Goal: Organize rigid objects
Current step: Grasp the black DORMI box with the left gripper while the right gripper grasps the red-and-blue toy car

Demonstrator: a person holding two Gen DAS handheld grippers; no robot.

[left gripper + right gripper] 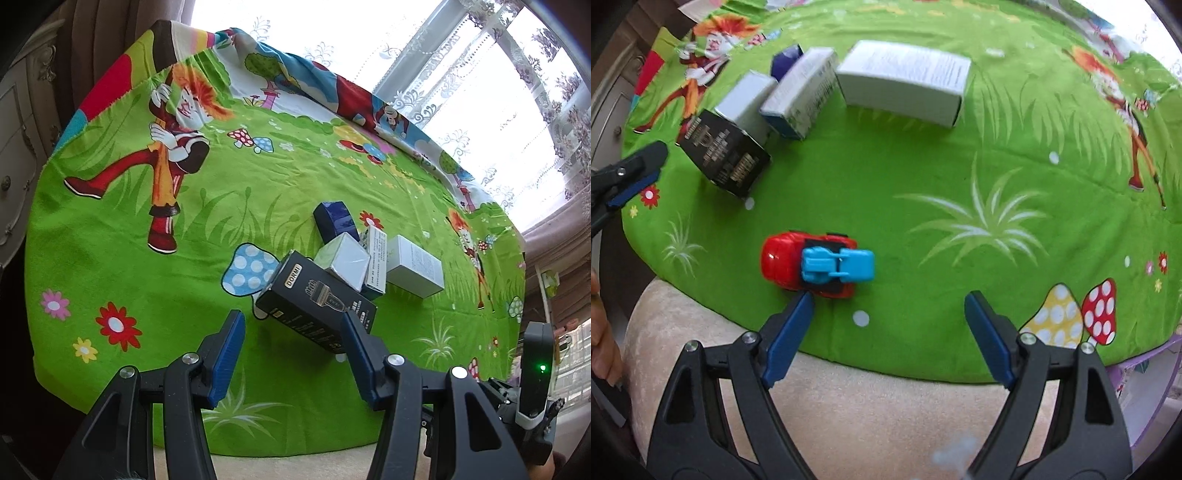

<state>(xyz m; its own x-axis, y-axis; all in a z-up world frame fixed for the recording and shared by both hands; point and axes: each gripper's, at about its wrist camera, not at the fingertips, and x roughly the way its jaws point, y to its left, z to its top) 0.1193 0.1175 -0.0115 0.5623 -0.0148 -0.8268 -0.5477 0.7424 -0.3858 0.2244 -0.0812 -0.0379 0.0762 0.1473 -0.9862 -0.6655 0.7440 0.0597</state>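
Hovering right gripper spread empty beside red toy car; left gripper spread, black box between jaws, ungripped

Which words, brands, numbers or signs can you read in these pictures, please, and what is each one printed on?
"DORMI": gold label on the top face of the black box, above a drawing of a hair trimmer.
Black box, other gold print on its faces: too small and blurred to read.
White box: block of fine print on top, too small to read.
Blue and white box: lines of small print, unreadable.
Red and blue toy car: no text visible.
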